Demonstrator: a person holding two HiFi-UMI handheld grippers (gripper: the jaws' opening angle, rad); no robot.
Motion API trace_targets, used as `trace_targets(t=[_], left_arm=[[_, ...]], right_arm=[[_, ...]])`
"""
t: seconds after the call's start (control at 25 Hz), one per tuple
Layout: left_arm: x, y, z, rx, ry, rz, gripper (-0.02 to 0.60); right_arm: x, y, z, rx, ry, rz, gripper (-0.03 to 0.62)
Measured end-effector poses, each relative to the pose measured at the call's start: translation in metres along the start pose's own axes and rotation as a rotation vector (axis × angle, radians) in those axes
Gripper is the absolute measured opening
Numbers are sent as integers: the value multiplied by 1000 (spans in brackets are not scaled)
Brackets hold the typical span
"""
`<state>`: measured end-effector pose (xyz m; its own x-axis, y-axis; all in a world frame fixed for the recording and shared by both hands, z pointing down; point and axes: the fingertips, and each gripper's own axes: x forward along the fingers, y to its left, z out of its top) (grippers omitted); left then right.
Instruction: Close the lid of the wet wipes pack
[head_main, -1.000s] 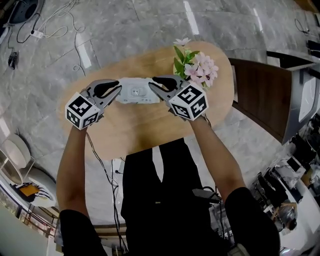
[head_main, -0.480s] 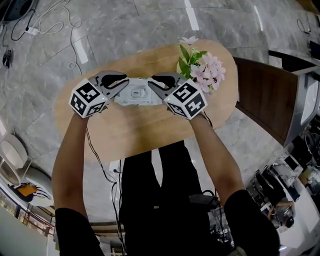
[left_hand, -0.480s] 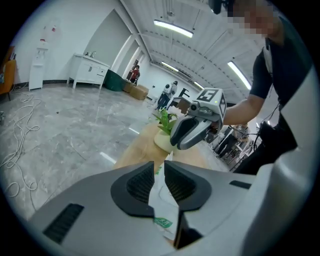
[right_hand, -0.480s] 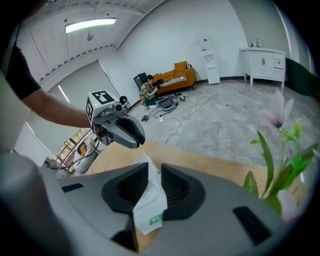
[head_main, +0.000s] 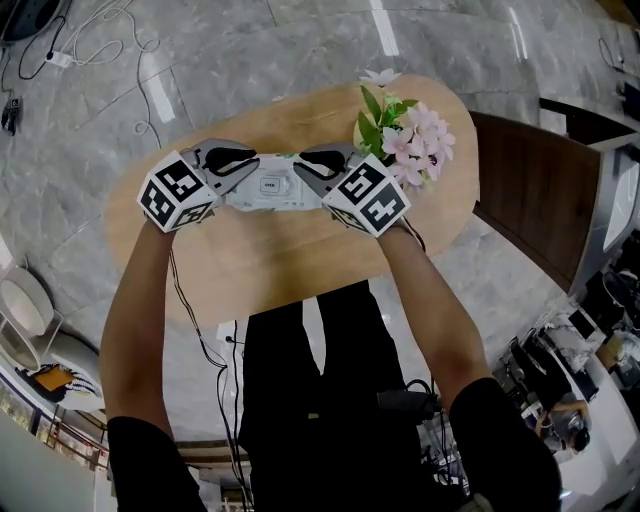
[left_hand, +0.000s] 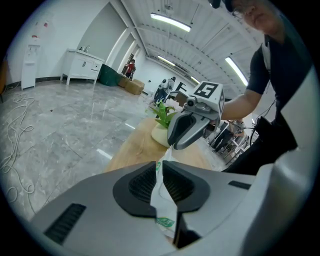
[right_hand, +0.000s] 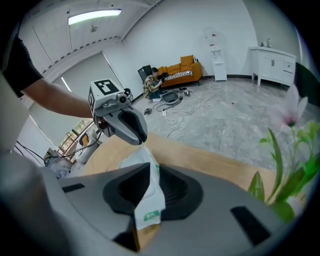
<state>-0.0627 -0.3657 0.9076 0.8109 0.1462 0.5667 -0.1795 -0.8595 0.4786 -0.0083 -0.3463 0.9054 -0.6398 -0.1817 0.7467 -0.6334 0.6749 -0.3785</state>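
Note:
The white wet wipes pack (head_main: 268, 188) hangs stretched lengthwise just above the oval wooden table (head_main: 300, 262), with a small rectangular lid on its top face. My left gripper (head_main: 242, 172) is shut on the pack's left end seal. My right gripper (head_main: 306, 172) is shut on its right end seal. In the left gripper view the white film (left_hand: 164, 210) is pinched between the black pads (left_hand: 142, 185), and the right gripper (left_hand: 192, 125) faces me. In the right gripper view the film (right_hand: 142, 165) runs between the pads toward the left gripper (right_hand: 124, 124). I cannot tell whether the lid is fully down.
A pot of pink flowers with green leaves (head_main: 405, 132) stands on the table's right end, close beside the right gripper. A dark wooden cabinet (head_main: 525, 190) lies to the right. Cables (head_main: 100, 30) trail over the grey marble floor.
Both grippers have carried the pack slightly farther across the table, the left one most. Both stay shut on the pack's ends.

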Motion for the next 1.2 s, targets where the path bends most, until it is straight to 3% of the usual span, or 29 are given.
trace_targets(t=[0.24,1.2], left_arm=[[0,-4,0,2,6,-11,32],[-4,-45,-29,35,75,-51,38]], right_arm=[[-2,0,-3,-7,4,5,32],[-1,41,-37,-26,58,68,40]])
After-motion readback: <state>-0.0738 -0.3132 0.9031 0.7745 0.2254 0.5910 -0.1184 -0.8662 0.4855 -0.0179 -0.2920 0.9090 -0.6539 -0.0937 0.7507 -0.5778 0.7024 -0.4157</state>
